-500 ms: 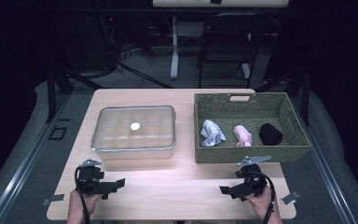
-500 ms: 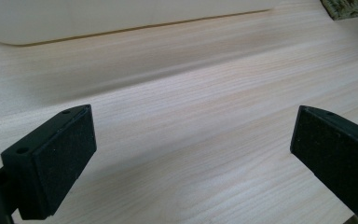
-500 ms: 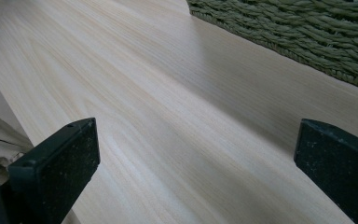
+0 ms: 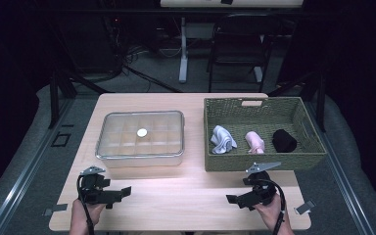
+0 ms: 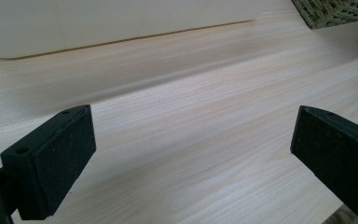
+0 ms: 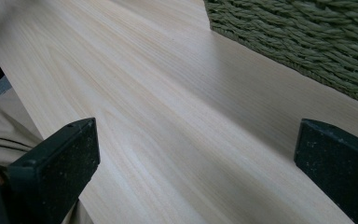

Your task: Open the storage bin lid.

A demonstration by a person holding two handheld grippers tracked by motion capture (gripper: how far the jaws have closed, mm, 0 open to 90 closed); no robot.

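The wooden worktop (image 4: 186, 196) carries two big containers at its far half, leaving the near strip bare, likely as room for the hands to rest and start from. At right sits the woven basket (image 4: 259, 160), open-topped so its contents can be reached from above; at left the lidded clear box (image 4: 141, 155), its lid with a small white knob (image 4: 142, 132). Inside the basket lie three rolled cloths, well apart: white (image 4: 223, 139), pink (image 4: 255, 142), black (image 4: 284, 140). The left gripper (image 4: 120, 192) and right gripper (image 4: 235, 199) hover at the near edge, fingers (image 5: 51, 163) wide, holding nothing. The right one is nearest the basket.
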